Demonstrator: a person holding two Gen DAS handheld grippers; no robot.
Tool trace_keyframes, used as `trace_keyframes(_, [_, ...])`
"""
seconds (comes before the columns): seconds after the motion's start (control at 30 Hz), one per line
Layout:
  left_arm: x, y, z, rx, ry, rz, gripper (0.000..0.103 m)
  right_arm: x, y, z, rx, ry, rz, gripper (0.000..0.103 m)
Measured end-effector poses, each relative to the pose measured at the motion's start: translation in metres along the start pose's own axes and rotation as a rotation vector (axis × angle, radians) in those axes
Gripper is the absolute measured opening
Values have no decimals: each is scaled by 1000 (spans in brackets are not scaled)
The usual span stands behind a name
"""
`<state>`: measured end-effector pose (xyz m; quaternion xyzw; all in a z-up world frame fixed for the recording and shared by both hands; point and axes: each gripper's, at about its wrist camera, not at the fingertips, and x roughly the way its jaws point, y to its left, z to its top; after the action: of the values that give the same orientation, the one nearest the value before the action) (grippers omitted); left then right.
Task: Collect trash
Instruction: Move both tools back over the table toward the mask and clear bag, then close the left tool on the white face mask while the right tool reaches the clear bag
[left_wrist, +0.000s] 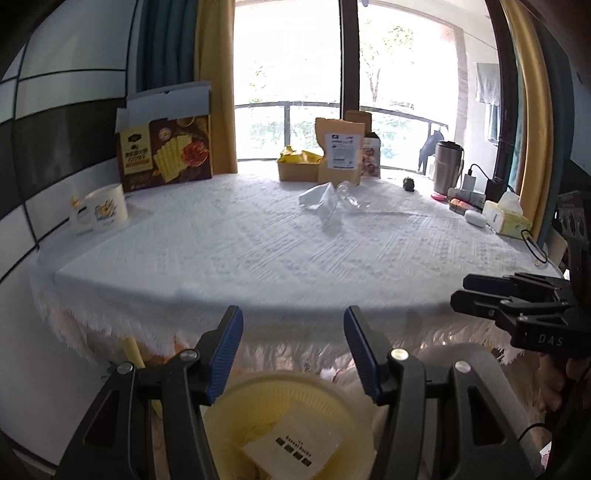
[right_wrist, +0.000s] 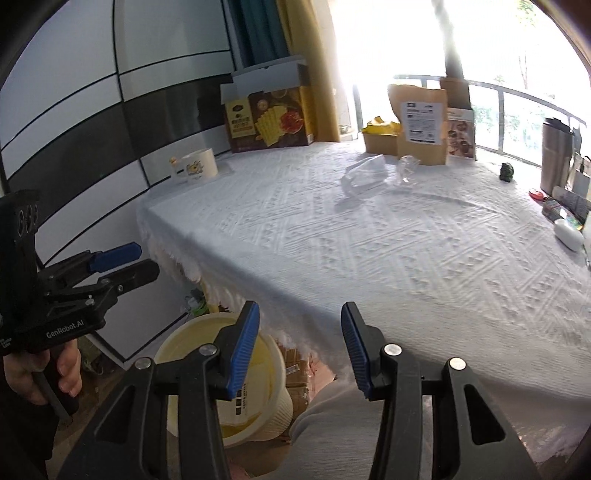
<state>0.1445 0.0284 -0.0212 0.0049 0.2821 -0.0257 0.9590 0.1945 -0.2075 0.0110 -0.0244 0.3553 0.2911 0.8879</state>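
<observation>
You're between pickups: both claws are empty, the left gripper (left_wrist: 293, 350) with fingers spread above the yellow bin (left_wrist: 288, 413), which already holds a flat packet (left_wrist: 295, 448), and the right gripper (right_wrist: 299, 347) equally spread at the near edge of the table (right_wrist: 369, 240). The remaining trash, a crumpled clear wrapper (right_wrist: 364, 173), lies well beyond the bin, near the far side just before the kraft pouch (right_wrist: 421, 122). Your next move looks like a long forward reach. The cloth between is bare; mind the fringed near edge.
</observation>
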Motion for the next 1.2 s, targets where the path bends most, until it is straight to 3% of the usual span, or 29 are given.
trace_keyframes(0.43, [22, -38, 35, 65, -21, -24, 57, -23, -54, 6, 50, -53, -61, 47])
trace_keyframes(0.73, [49, -69, 54, 87, -16, -86, 57, -35, -97, 10, 81, -83, -107, 49])
trace_keyframes(1.03, [96, -82, 79, 86, 41, -117, 57, -25, -136, 23, 104, -95, -125, 50])
trace_keyframes(1.2, [141, -77, 99, 70, 85, -105, 57, -12, -155, 33, 98, -80, -138, 50])
